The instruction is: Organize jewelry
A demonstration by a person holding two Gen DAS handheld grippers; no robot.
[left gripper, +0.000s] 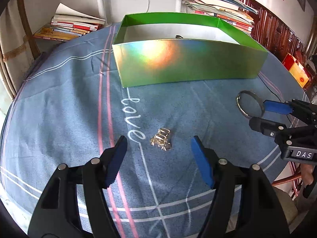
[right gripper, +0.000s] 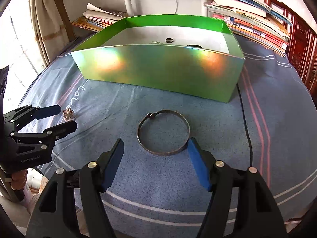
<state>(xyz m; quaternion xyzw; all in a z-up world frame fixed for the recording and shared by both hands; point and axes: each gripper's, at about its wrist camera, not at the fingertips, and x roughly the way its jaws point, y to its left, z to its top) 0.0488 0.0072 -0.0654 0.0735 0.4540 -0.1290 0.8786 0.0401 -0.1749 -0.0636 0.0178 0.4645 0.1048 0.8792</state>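
Observation:
A small gold chain piece point(left gripper: 161, 141) lies bunched on the blue cloth, right between the fingertips of my left gripper point(left gripper: 159, 138), which is open and not touching it. A thin metal bangle point(right gripper: 138, 133) lies flat in front of my right gripper point(right gripper: 156, 141), also open, with the bangle's near right edge close to the right blue pad point(right gripper: 198, 162). Behind both stands an open green box point(right gripper: 158, 67) holding a dark ring point(right gripper: 169, 40) and a chain point(right gripper: 156, 42). Each gripper also shows from the side: right gripper point(left gripper: 257, 114), left gripper point(right gripper: 67, 117).
The blue cloth point(left gripper: 69, 109) has pink and white stripes and the word "love". A black cable point(right gripper: 245, 119) runs past the box's right corner. Stacks of books point(left gripper: 69, 27) and magazines point(right gripper: 257, 25) line the back. A red-yellow carton point(left gripper: 297, 71) sits at the right edge.

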